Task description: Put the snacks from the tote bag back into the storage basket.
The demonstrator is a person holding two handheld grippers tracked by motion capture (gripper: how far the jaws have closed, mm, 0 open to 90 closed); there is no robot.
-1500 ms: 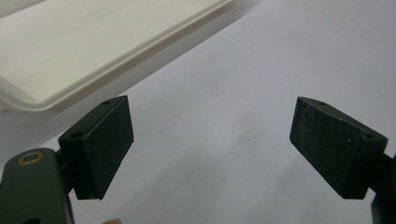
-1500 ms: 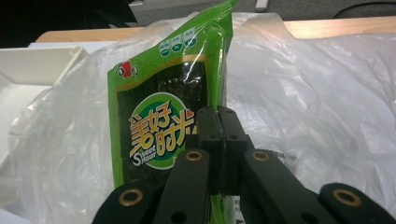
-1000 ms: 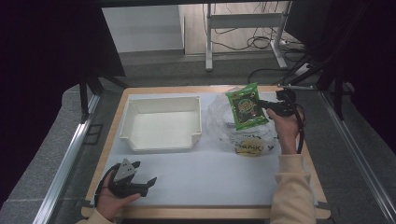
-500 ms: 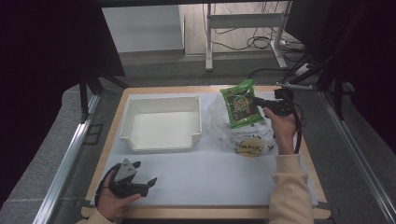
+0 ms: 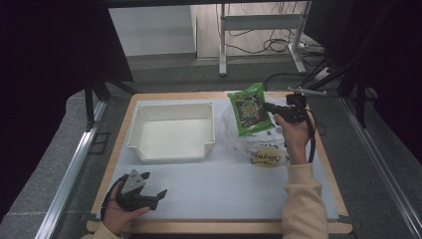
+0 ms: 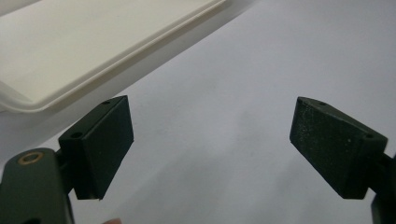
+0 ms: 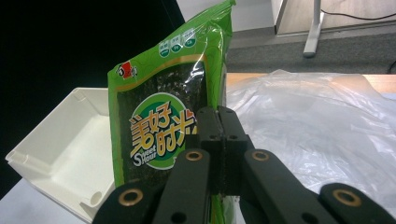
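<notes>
The right gripper (image 5: 271,107) is clamped on the edge of a green snack packet (image 5: 247,109), holding it up off the table in the high view; the packet hangs above a crumpled clear plastic bag (image 5: 244,139), just beside the near right corner of the white tray (image 5: 174,152). The left gripper (image 5: 149,195) rests low at the near left of the white mat (image 5: 224,189), well apart from all this, cradled in the person's hand.

Over to the left gripper view — the two black pads (image 6: 100,144) stand wide apart, nothing between them, only bare mat below and the tray rim (image 6: 140,51) across the top left; it's idle.

Now the right gripper view: the jaws are pinched tight together on the packet's (image 7: 163,121) right edge, the packet standing nearly upright in front of the camera; the tray (image 7: 60,154) sits behind it to the left, the plastic bag (image 7: 322,121) spreads out to the right.

The risk, as I read it — that grip is a thin pinch at one edge of a slick foil packet, so a quick swing toward the tray could let it pivot or slide out; a low carry could also catch the tray wall or drag the loose bag along.
</notes>
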